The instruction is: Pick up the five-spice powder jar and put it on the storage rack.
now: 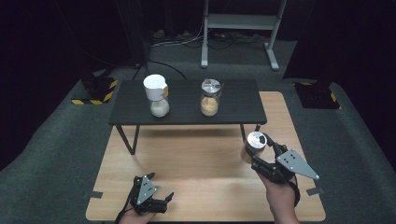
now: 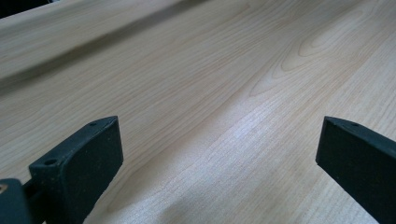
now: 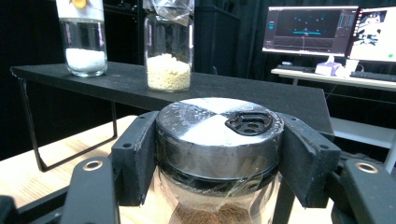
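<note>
**Right gripper holds spice jar, shelf spot open at 12 o'clock**

Near edge: left gripper (image 1: pixel 150 195) rests low on the wooden counter (image 1: pixel 196 163), jaws spread wide with only bare wood grain between them in the left gripper view. Idle, well apart from anything.

Right gripper (image 1: pixel 261 151) at about 4 o'clock on the counter, jaws pinching a spice jar (image 3: pixel 219 140) just below its silver lid (image 3: pixel 217 123). Jar is upright, long axis vertical, brown powder showing in the glass bottom; jaw pads press on opposite sides of the neck.

Farther, at 12 o'clock from the held jar: a black shelf (image 1: pixel 187 109) standing on the counter. On it, a jar with yellowish grains (image 1: pixel 210 98) and, to its left, a white-capped jar with white grains (image 1: pixel 156 95), both upright, apart from each other.

Key relation: the shelf lies ahead of and above the held jar; the bare stretch right of the yellowish jar is nearest. Likely move is forward and up, right hand only, keeping the jar vertical and clear of the shelf edge.
</note>
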